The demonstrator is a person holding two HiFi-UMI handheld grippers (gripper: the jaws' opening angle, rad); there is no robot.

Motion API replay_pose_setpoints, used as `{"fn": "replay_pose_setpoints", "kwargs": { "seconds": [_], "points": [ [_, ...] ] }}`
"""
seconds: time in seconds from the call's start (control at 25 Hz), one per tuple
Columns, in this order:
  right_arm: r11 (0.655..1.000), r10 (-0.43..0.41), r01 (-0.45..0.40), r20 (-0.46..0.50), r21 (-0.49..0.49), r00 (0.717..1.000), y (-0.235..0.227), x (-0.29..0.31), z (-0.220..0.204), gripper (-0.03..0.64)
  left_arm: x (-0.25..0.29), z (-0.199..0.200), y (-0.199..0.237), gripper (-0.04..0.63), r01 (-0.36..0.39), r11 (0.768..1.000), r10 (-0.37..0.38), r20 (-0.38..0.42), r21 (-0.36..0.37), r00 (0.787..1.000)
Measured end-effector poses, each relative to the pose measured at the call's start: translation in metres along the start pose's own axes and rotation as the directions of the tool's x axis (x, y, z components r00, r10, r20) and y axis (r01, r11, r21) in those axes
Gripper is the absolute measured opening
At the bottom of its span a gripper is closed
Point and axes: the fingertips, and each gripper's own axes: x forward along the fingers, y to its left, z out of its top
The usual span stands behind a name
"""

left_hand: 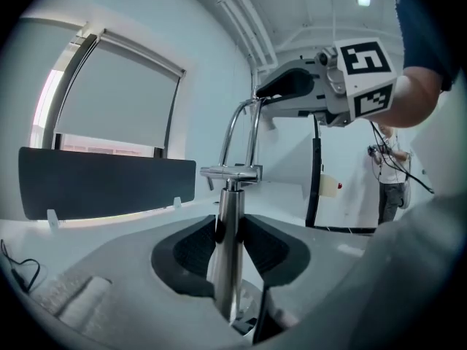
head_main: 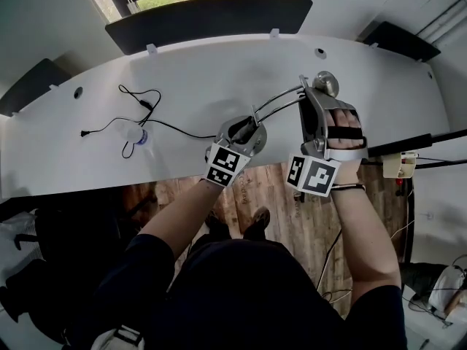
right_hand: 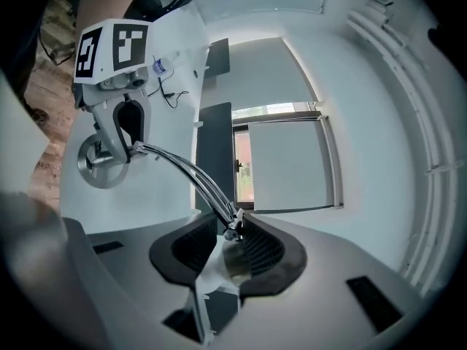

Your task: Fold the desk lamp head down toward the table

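A chrome desk lamp stands on the white table (head_main: 182, 79), its round base (head_main: 254, 141) near the front edge. Two thin curved arms (head_main: 281, 102) run right from it to the lamp head (head_main: 326, 83). My left gripper (head_main: 244, 130) is at the base, with the upright post (left_hand: 230, 224) between its dark pads, which press on both sides of it. My right gripper (head_main: 321, 87) is rolled onto its side at the lamp head (right_hand: 232, 257), closed around it. In the right gripper view the arms (right_hand: 186, 170) lead back to the base (right_hand: 102, 168) and the left gripper (right_hand: 124, 126).
A black cable (head_main: 146, 111) with a small white and blue plug piece (head_main: 139, 135) lies on the table's left part. Dark panels (head_main: 211, 17) stand along the far edge. The front edge runs just under both grippers, wooden floor below. A white box (head_main: 401, 165) hangs at right.
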Motion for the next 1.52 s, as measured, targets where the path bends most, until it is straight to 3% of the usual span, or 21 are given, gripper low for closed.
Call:
{"fn": "replay_pose_setpoints", "kwargs": {
  "seconds": [0.32,0.48,0.68,1.04,1.52],
  "points": [
    [0.995,0.024,-0.024,0.0,0.102,1.0,-0.001,0.0,-0.007,0.112,0.004,0.001,-0.001,0.117,-0.005,0.999,0.005,0.0,0.033,1.0],
    [0.973,0.132,-0.118,-0.06,0.199,0.989,0.02,0.006,-0.026,0.107,0.001,0.0,0.0,0.117,-0.008,1.0,0.008,0.009,0.018,1.0],
    [0.889,0.281,-0.226,-0.083,0.398,0.956,0.071,0.023,-0.059,0.089,0.001,0.001,0.003,0.117,-0.011,1.0,0.011,0.02,0.011,1.0],
    [0.753,0.371,-0.286,-0.023,0.592,0.928,0.136,0.039,-0.064,0.077,0.002,0.001,0.003,0.117,-0.006,1.0,0.006,0.027,-0.003,1.0],
    [0.479,0.481,-0.384,0.13,0.79,0.867,0.204,0.049,-0.038,0.072,0.003,-0.001,0.004,0.117,-0.001,0.999,0.003,0.032,-0.045,0.999]
  ]
}}
